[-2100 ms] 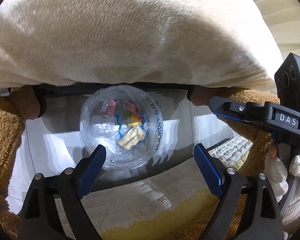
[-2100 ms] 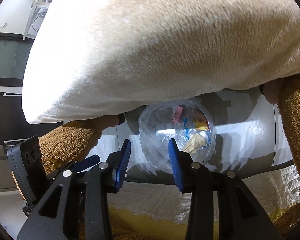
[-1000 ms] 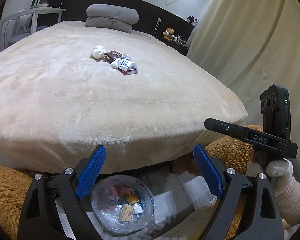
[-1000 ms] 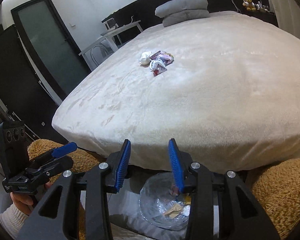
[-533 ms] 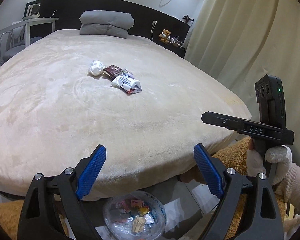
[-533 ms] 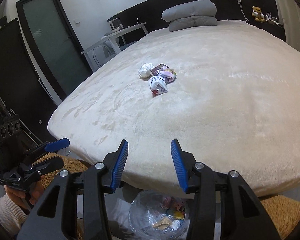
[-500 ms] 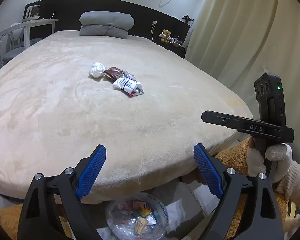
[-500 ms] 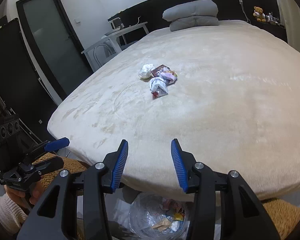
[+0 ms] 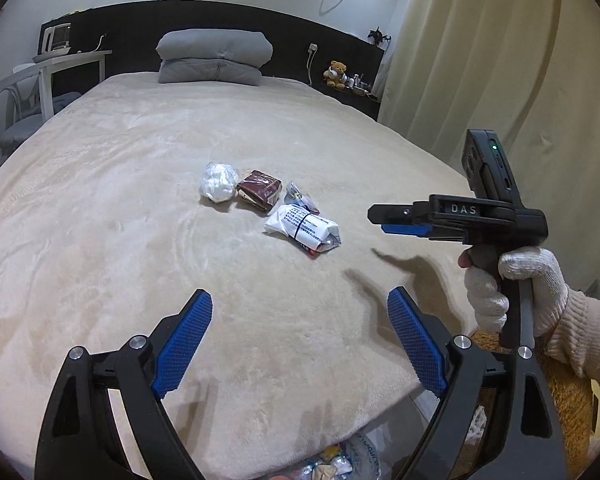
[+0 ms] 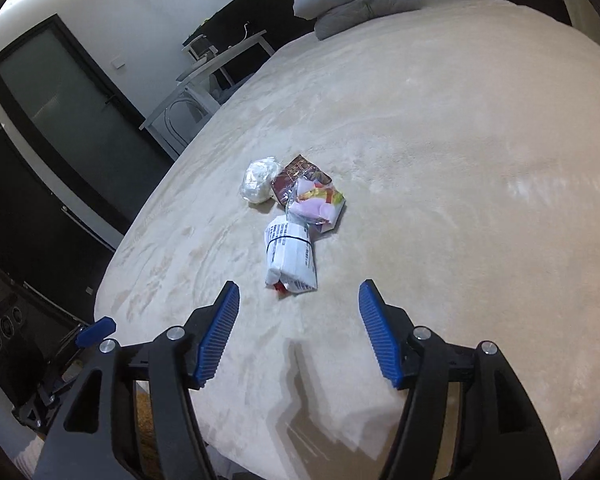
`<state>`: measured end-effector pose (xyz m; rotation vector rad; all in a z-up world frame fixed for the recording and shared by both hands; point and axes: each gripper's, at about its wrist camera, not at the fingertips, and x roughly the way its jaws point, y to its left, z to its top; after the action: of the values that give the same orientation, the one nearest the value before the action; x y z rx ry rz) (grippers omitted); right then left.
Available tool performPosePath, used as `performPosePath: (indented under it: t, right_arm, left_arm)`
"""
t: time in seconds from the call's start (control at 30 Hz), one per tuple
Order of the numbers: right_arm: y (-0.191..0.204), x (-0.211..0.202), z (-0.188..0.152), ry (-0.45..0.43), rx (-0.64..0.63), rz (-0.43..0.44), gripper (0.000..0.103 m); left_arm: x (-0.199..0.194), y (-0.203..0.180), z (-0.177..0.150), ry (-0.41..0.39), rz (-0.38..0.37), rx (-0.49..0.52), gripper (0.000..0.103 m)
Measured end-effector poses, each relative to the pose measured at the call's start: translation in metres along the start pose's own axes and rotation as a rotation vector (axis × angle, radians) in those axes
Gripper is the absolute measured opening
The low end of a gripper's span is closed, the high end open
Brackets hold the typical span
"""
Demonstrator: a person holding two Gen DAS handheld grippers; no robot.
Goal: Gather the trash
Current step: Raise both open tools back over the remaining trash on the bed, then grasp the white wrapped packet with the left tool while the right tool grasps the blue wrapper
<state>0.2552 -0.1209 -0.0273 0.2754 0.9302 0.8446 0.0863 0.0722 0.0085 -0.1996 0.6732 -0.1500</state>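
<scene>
Left tongs spread wide at the bottom of the left wrist view, nothing between the blue pads, just hanging over the near stretch of the bed. Right tongs opening up at the bottom of the right wrist view, also empty, pads clear of everything, pointed right at the trash pile. Also visible at the right of the left wrist view, held in a gloved hand, above the blanket and touching nothing.

Trash sitting in a tight clump around mid-frame in both views: white printed packet closest to the right tongs, a colourful wrapper just behind it and touching, a dark red wrapper beyond that, and a crumpled white wad at the left end of the clump. All flat on the blanket, well apart from the grey pillows at the top of the frame.

Probably lined up this way so the nearest packet gets grabbed first, hence the widening. Clear bag of already-collected bits peeking out at the bottom edge of the left wrist view, below the bed edge, presumably parked there as the drop spot. Looks like more pickups to go.
</scene>
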Motion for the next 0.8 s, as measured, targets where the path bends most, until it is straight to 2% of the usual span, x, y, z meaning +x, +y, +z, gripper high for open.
performPosePath:
  t: [0.07, 0.2, 0.37, 0.57, 0.73, 0.77, 0.8]
  right_arm:
    - [-0.002, 0.014, 0.011, 0.006, 0.031, 0.015, 0.073]
    - [-0.009, 0.038, 0.03, 0.026, 0.091, 0.037, 0.073]
    - [-0.028, 0.066, 0.046, 0.075, 0.18, 0.042, 0.073]
    - [-0.033, 0.077, 0.056, 0.093, 0.195, 0.063, 0.073]
    - [-0.028, 0.084, 0.06, 0.119, 0.164, 0.063, 0.058]
    - [-0.028, 0.086, 0.06, 0.126, 0.163, 0.056, 0.049]
    - [-0.029, 0.088, 0.06, 0.134, 0.163, 0.048, 0.046]
  left_arm:
    - [0.008, 0.004, 0.006, 0.008, -0.006, 0.013, 0.088]
    - [0.023, 0.009, 0.014, 0.027, -0.004, 0.073, 0.088]
    - [0.038, 0.026, 0.019, 0.054, 0.004, 0.087, 0.088]
    - [0.053, 0.041, 0.024, 0.07, -0.005, 0.098, 0.088]
    - [0.063, 0.045, 0.022, 0.092, 0.001, 0.103, 0.088]
    - [0.065, 0.045, 0.022, 0.097, 0.0, 0.1, 0.088]
    - [0.066, 0.044, 0.022, 0.101, -0.002, 0.1, 0.088]
